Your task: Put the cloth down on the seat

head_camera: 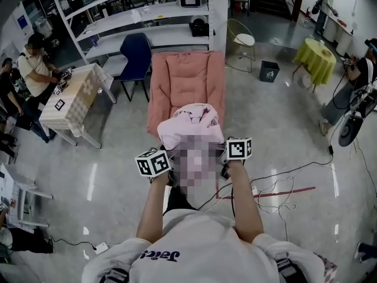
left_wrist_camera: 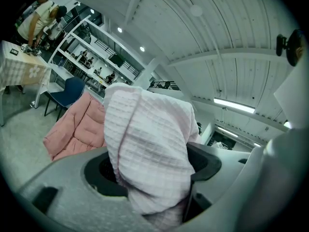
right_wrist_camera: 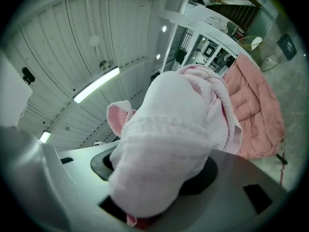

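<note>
The cloth, pale pink with a waffle weave, is held bunched between the two grippers, in front of the person and at the near end of the seat. In the left gripper view the left gripper is seen clamped on a fold of the cloth, which rises out of the jaws and hides most of the gap. In the right gripper view the right gripper is likewise closed on a thick wad of the cloth, a pinker edge curling out at the left of it. Both marker cubes are seen level with each other in the head view, one at each side of the bundle.

The seat is a salmon-pink padded lounger, laid out lengthwise away from the person on the grey floor. From above, the cloth overlaps the seat's near end; whether it touches the padding or hangs above it cannot be told, though it appears to be lifted clear.

A blue chair stands just left of the seat's far end, and white shelves are seen behind both. Cables lie on the floor to the right of the person.
</note>
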The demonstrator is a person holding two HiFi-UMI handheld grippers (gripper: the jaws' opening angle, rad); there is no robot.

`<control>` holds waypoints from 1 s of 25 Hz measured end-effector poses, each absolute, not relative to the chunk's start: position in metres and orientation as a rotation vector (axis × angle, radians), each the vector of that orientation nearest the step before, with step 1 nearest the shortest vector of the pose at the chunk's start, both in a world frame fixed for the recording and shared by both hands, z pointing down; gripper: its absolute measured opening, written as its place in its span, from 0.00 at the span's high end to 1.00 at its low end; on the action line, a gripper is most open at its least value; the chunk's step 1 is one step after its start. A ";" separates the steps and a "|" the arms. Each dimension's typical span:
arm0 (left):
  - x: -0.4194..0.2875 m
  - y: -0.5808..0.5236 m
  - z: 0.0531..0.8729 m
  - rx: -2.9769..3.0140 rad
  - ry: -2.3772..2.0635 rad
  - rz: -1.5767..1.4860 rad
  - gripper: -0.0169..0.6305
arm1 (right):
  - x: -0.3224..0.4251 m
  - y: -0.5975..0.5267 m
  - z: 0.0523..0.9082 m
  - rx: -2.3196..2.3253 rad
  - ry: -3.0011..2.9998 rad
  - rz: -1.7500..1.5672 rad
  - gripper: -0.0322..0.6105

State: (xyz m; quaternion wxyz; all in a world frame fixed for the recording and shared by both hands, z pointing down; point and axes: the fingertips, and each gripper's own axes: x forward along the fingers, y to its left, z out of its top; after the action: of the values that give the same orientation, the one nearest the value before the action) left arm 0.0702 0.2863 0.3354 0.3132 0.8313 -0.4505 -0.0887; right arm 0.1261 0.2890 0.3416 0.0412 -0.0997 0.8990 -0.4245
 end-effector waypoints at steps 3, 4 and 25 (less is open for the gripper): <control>0.076 0.262 0.351 2.199 -1.174 -0.221 0.43 | 0.132 0.265 0.358 -0.323 2.737 -1.304 0.53; 0.075 0.249 0.354 2.200 -1.164 -0.220 0.43 | 0.131 0.253 0.360 -0.332 2.738 -1.302 0.53; -0.067 -0.023 0.345 2.249 -1.020 -0.221 0.43 | -0.011 -0.012 0.349 -0.528 2.686 -1.253 0.52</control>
State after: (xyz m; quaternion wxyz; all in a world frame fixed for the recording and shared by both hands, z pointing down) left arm -0.0672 -0.0226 0.3449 0.3252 0.8578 -0.3890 -0.0841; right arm -0.0108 -0.0119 0.3494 0.0655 -0.1749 0.8903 -0.4154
